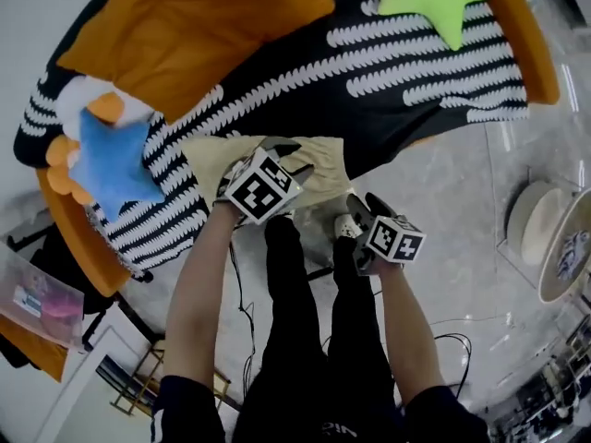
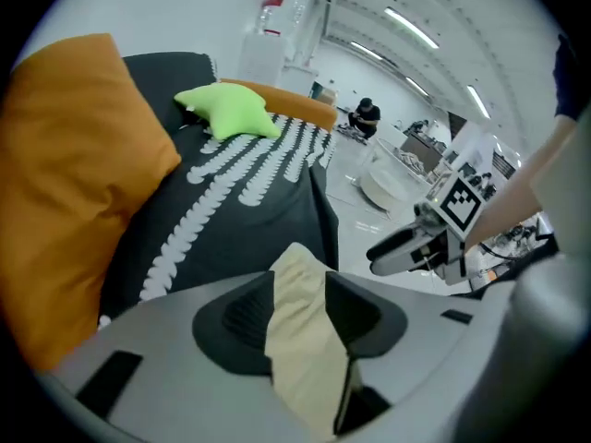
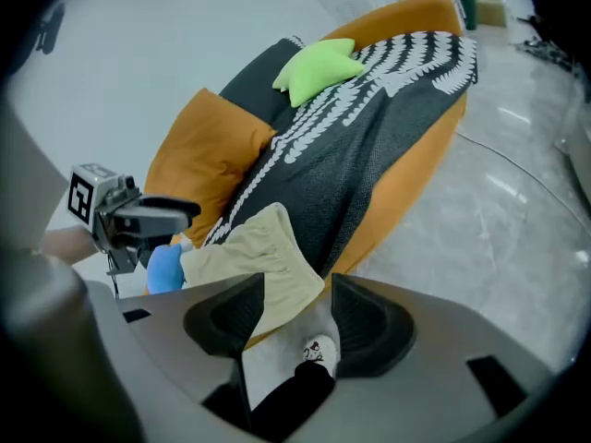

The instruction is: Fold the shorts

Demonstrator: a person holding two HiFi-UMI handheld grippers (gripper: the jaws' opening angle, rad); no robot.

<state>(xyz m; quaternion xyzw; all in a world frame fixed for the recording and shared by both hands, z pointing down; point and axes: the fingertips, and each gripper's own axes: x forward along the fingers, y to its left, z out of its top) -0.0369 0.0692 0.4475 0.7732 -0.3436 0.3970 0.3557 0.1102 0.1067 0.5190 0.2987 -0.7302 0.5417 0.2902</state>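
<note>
We log the left hand-held gripper [image 2: 297, 307] clamped on a cream fold of the shorts [image 1: 323, 169], which lie just ahead of it on the black patterned sofa cover [image 1: 406, 81]. The right hand-held gripper [image 3: 294, 307] is open, with the shorts' corner just beyond its left jaw.

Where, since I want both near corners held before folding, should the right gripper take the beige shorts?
Probably the free corner of the shorts nearest the right gripper, approached from the floor side. It lies at the orange seat's rim, so the open jaws can straddle it. The left gripper pinches the other end.
</note>
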